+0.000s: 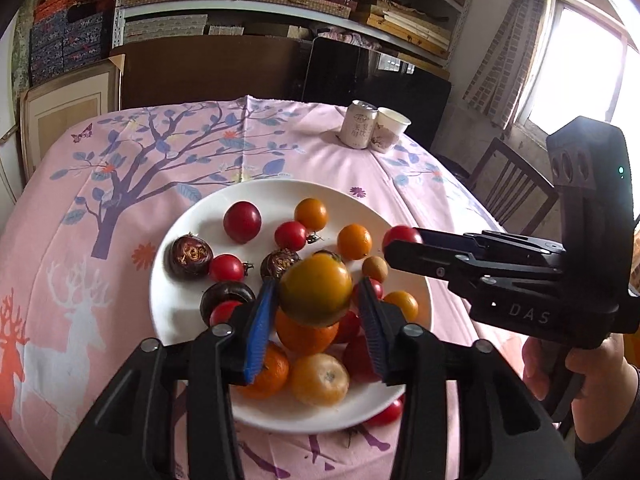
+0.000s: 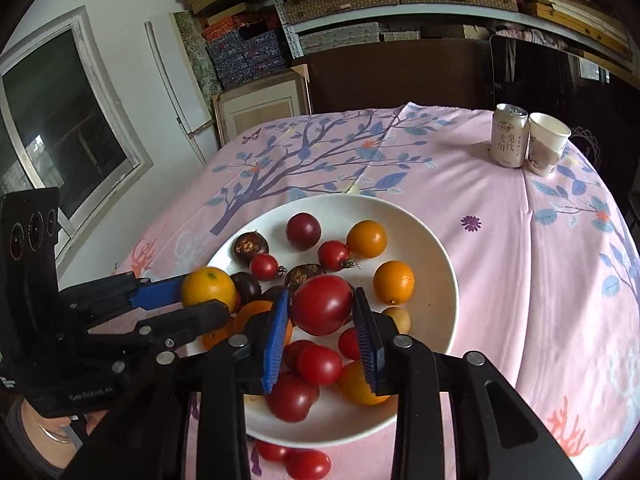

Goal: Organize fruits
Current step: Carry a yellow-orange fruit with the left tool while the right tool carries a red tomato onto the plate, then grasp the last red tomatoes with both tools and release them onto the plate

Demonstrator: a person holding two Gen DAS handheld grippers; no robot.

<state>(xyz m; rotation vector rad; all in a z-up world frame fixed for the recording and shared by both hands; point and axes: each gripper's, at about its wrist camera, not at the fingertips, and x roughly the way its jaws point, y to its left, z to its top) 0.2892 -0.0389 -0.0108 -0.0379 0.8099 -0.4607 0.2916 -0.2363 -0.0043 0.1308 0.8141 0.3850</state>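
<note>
A white plate (image 1: 172, 280) on the pink tablecloth holds several red tomatoes, orange citrus and dark brown fruits; it also shows in the right wrist view (image 2: 440, 248). My left gripper (image 1: 316, 300) is shut on a yellow-orange tomato (image 1: 316, 288) and holds it just above the plate. It shows from the side in the right wrist view (image 2: 206, 296). My right gripper (image 2: 322, 308) is shut on a red tomato (image 2: 322, 304) above the plate's near half. In the left wrist view it reaches in from the right with the red tomato (image 1: 400, 236) at its tips.
A drink can (image 1: 358, 124) and a paper cup (image 1: 390, 128) stand at the table's far right. Two red tomatoes (image 2: 296, 458) lie on the cloth by the plate's near rim. A wooden chair (image 1: 508, 188) stands at the right of the table.
</note>
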